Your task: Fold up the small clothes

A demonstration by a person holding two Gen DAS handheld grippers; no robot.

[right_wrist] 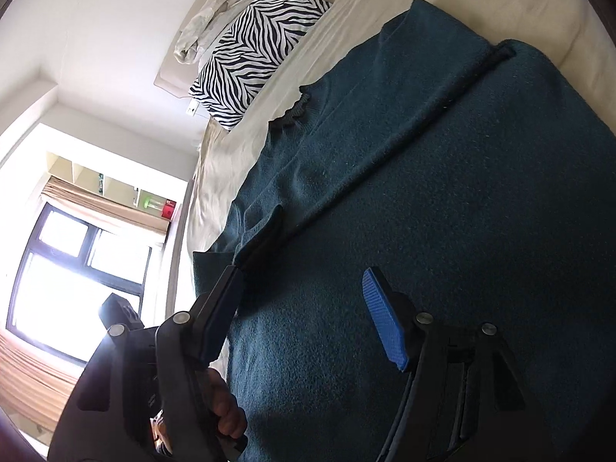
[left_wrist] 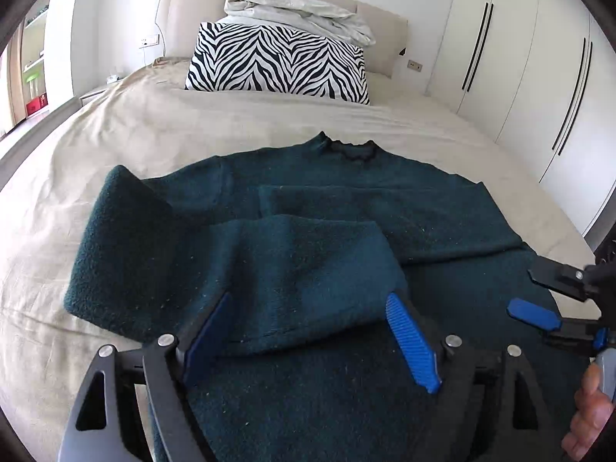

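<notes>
Left wrist view: dark teal sweater (left_wrist: 346, 208) spread on the beige bed (left_wrist: 115, 134), collar toward the zebra pillow (left_wrist: 277, 61). 2 sleeves already folded across the chest, the nearer one (left_wrist: 300, 269) lying between the fingers of the left gripper (left_wrist: 308, 327). Jaws spread wide, pads pressing on nothing, nothing held. Right gripper (left_wrist: 535, 292) visible at the edge, jaws parted, empty.

Right wrist view: same sweater (right_wrist: 442, 211) filling the frame, a folded edge (right_wrist: 385, 161) running diagonally. Right gripper (right_wrist: 304, 315) hovering over the knit, fingers well apart, gripping nothing.

Judged: thick, fuzzy fleece-like knit, soft and floppy, light, not slippery, not fragile. Likely bulky when doubled. Best taken at the hem corners, pinching both layers, 1 corner per gripper.
</notes>
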